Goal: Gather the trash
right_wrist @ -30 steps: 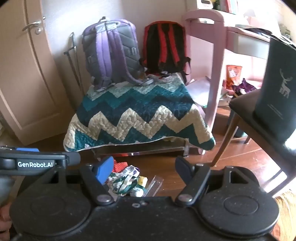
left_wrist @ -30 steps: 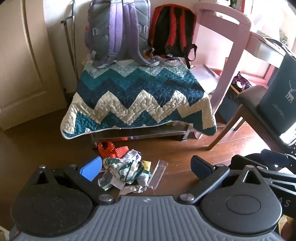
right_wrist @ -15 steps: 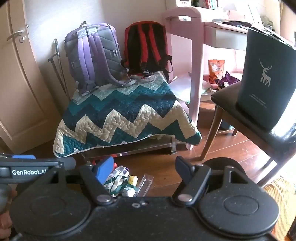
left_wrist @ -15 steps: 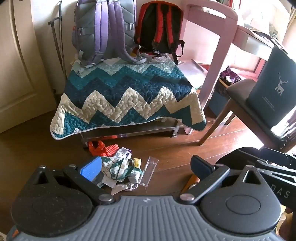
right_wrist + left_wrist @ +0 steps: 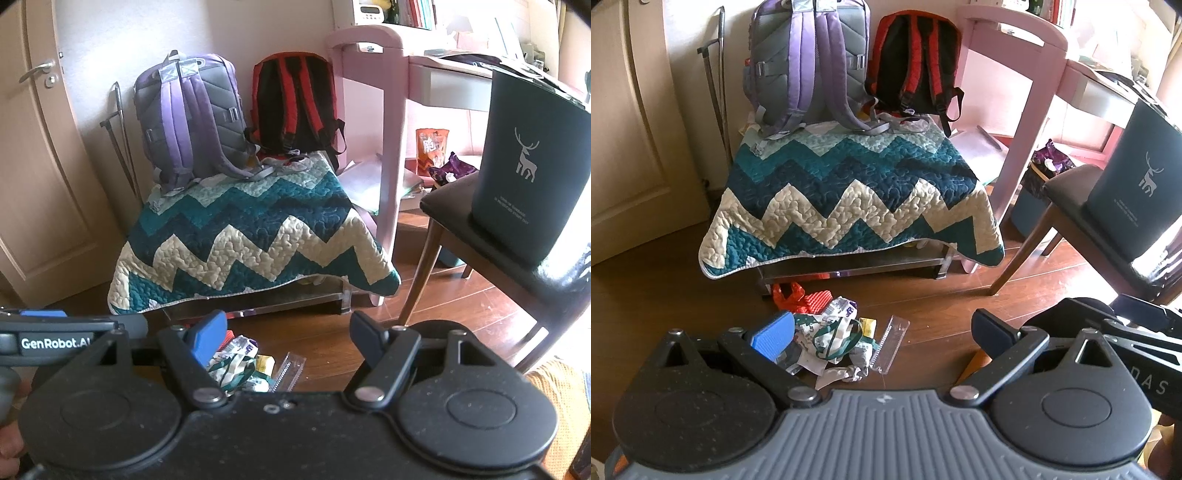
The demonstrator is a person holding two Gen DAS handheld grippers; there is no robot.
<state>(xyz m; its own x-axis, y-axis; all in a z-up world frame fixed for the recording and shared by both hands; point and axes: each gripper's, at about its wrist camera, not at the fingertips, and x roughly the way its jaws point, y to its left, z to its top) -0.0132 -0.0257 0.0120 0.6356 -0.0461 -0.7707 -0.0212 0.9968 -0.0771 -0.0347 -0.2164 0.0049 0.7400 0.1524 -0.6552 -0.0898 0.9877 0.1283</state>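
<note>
Heap of crumpled trash (image 5: pixel 831 339) — white-and-green printed wrappers, a small yellow packet, a red plastic bag at the far edge — lies on the dark brown wooden floor (image 5: pixel 934 295), just in front of the low bench. Same heap in the right wrist view (image 5: pixel 236 365). A clear plastic ruler-like strip (image 5: pixel 891 345) lies flat at the heap's right side, touching or nearly touching it; cannot tell which.

Left gripper (image 5: pixel 882 330): fingers spread wide apart, nothing between them, above the heap; the blue-padded finger (image 5: pixel 774 334) overlaps the heap's left edge in view. Contact cannot be told.

Right gripper (image 5: pixel 288 336): fingers likewise wide apart, empty, held beside the left one.

Behind the trash: a teal, navy and cream zigzag quilt (image 5: pixel 849 199) draped over the bench, a purple-and-grey backpack (image 5: pixel 809 66) and a black-and-red backpack (image 5: pixel 916 66) upright on it. To the right, a dark chair carrying a dark teal bin with a deer emblem (image 5: pixel 528 162).
</note>
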